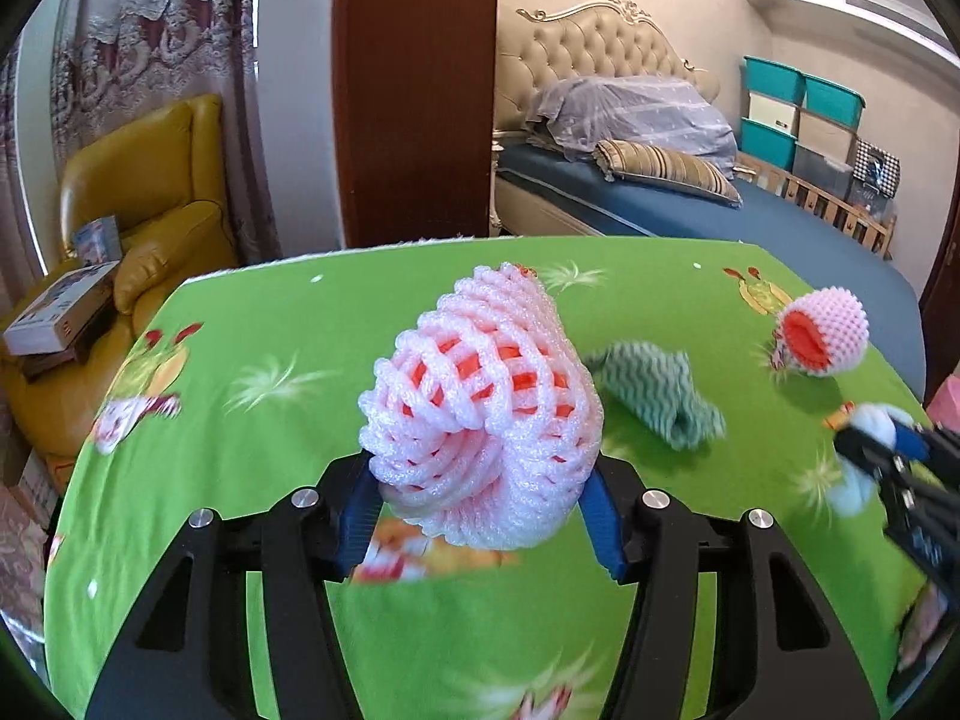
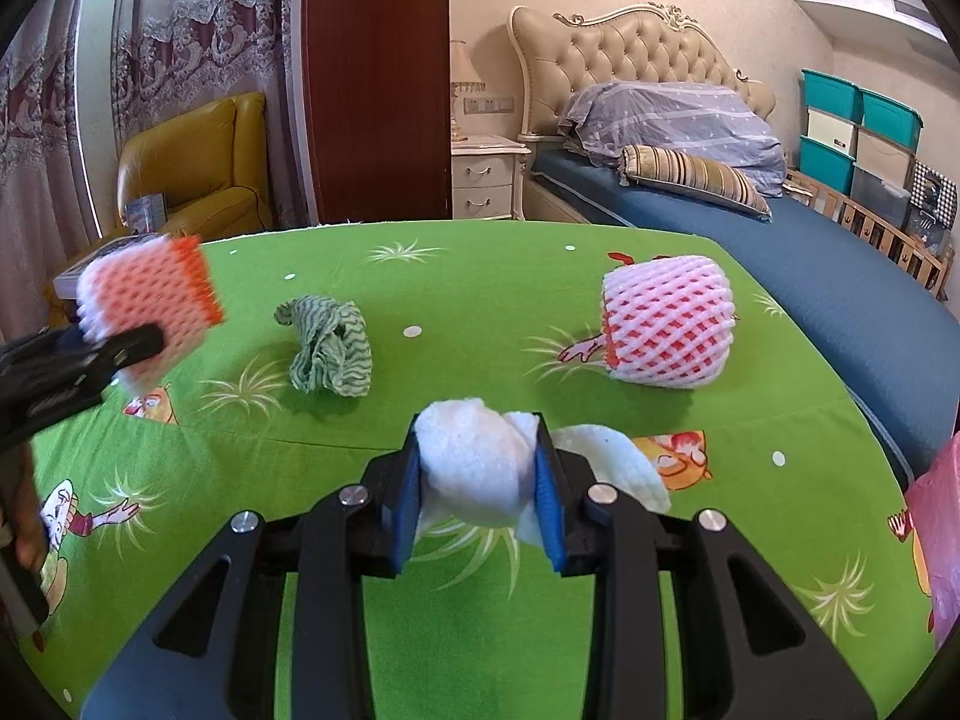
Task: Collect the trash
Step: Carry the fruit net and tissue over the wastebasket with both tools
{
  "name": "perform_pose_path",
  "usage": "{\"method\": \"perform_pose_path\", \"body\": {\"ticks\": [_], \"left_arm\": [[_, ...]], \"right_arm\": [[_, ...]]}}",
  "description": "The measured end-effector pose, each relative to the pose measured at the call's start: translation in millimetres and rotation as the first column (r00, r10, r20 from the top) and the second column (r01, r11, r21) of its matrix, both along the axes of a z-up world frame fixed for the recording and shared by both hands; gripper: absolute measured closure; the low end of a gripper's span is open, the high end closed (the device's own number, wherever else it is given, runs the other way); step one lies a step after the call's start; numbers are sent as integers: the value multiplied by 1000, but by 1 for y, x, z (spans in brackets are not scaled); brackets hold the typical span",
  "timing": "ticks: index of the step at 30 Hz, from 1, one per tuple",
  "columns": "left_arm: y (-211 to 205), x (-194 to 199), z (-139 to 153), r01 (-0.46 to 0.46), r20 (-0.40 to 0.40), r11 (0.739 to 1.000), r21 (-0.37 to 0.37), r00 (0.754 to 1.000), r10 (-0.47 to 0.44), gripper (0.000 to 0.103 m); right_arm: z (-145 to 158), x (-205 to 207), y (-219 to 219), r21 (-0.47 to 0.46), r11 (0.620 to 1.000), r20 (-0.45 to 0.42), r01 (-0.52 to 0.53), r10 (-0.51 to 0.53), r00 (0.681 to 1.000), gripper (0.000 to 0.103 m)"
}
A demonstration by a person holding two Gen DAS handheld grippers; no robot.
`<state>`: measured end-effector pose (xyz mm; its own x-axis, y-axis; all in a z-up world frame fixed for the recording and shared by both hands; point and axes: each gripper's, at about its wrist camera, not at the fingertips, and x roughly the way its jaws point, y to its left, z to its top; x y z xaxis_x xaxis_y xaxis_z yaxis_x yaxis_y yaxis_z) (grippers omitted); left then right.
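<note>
With our left gripper (image 1: 480, 516) pinching a springy foam net sleeve (image 1: 480, 414) and our right gripper (image 2: 480, 498) clamping a white foam wad (image 2: 474, 462), the second net sleeve (image 2: 666, 324) at two o'clock stays on the counter (image 2: 420, 600), and either soft piece may slip free.

Armchair (image 2: 198, 174): yellow, seen beside the curtain (image 2: 54, 96).
Bed (image 2: 780, 252): blue sheet, striped pillow (image 2: 696, 177) laid on it.
Storage boxes (image 2: 852, 132): stacked against the wall.
Nightstand (image 2: 486, 180): white.

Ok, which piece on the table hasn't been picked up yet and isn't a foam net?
Look at the green cartoon tablecloth in front of the bed. Near its middle, between the left gripper and the pink-and-orange foam net still lying to the right, sits the crumpled cloth. Only it is green with wavy stripes.
</note>
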<state>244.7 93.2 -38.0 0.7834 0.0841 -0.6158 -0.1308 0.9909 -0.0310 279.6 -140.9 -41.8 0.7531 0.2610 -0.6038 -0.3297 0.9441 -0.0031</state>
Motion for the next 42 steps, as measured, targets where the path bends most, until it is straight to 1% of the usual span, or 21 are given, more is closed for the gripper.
{"method": "perform_pose_path", "body": {"ticks": [4,8,9,11,14,20,24,28,31,35,39,42], "left_arm": [[5,-29,-2,-24,21,1000,1,999,24,49],[10,-52,-2,-31,33,999,-29,999,32,49],[11,-57,-2,-29,36,999,-35,999,30,49],[9,-65,-1,-21,44,999,-32,999,23,49],[4,-78,2,-12,63,1000,-15,998,13,49],[-24,-88,-2,52,70,999,-4,996,-51,49],[-54,-95,-4,126,71,992,20,989,-127,49],[-83,-101,-2,194,91,980,38,976,-197,49],[-101,-104,0,226,104,973,50,968,-230,48],[-119,-106,3,273,118,961,43,954,-277,48],[-149,-111,7,338,144,938,78,927,-346,48],[-170,-110,9,381,148,919,99,908,-392,48]], "right_arm": [[1,-1,1,-5,1000,3,-7,7,1000,71],[4,-4,2,-4,1000,19,-28,28,999,71],[7,-8,0,4,1000,31,-30,30,999,71],[9,-17,-2,30,998,22,-48,48,999,71],[9,-33,-5,33,997,23,-72,71,997,71],[17,-72,-18,35,991,60,-126,123,991,71],[24,-96,-37,47,990,85,-134,130,988,71],[25,-113,-54,47,991,98,-127,122,988,70],[27,-122,-68,28,995,122,-98,94,988,70],[31,-129,-88,44,997,137,-69,62,989,70],[32,-136,-104,51,998,145,-44,36,989,70],[35,-139,-119,56,998,158,-15,6,987,70]]}}
